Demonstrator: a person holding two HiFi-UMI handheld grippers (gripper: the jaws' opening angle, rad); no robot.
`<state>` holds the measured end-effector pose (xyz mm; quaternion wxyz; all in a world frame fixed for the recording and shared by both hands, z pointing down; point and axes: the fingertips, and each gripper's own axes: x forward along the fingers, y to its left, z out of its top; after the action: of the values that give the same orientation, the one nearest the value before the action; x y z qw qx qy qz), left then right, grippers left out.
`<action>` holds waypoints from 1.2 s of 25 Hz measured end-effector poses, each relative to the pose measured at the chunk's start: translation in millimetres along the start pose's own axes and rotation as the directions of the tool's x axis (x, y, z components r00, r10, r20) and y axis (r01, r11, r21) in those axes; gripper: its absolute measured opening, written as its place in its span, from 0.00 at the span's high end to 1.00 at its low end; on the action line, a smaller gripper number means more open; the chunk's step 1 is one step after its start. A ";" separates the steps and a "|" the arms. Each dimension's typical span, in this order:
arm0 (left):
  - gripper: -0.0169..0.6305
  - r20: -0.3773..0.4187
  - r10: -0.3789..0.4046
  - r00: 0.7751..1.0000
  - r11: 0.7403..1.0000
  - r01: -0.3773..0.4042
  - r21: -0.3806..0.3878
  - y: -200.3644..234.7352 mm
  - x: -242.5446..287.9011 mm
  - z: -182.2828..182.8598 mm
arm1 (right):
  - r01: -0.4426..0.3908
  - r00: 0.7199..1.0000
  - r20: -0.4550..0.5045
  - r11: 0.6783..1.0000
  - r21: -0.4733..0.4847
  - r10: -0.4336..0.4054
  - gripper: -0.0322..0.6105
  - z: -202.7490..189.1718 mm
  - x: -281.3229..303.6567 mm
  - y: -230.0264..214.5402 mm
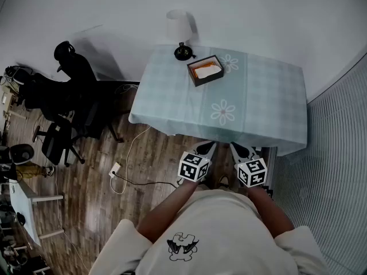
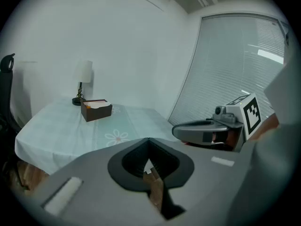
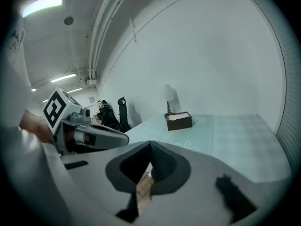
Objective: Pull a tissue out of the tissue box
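An office chair [image 1: 71,96] is seen at the left. The left gripper [image 1: 207,147] is held near the person, short of the table [image 1: 269,96], its jaws pressed together on nothing. The tissue box [image 1: 209,81] is set far back on the cloth, just right of a lamp [image 1: 183,51]. The right gripper [image 1: 236,148] is likewise closed and empty.
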<state>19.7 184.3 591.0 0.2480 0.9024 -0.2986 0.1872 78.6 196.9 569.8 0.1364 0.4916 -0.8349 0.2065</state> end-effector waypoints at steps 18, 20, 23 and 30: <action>0.96 -0.014 -0.011 1.000 1.000 0.011 -0.017 13.7 -6.6 -8.8 | -0.017 1.000 -0.005 0.998 0.052 0.018 0.94 -4.1 11.5 9.5; 0.96 -0.013 -0.012 1.000 1.000 0.012 -0.020 17.7 -8.4 -9.5 | -0.004 1.000 -0.004 0.998 0.065 0.005 0.94 -4.6 15.0 9.1; 0.96 -0.009 -0.011 1.000 1.000 0.011 -0.022 26.1 -12.7 -8.1 | 0.017 1.000 -0.009 0.998 0.058 -0.017 0.94 -2.5 21.5 10.8; 0.96 0.009 -0.014 1.000 1.000 0.014 -0.009 47.5 -23.4 -5.0 | 0.050 0.999 -0.005 0.997 0.054 -0.050 0.94 2.9 42.4 24.6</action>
<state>-28.8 164.4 599.6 0.2520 0.9041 -0.2942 0.1803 36.7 173.6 580.4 0.1298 0.5154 -0.8162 0.2266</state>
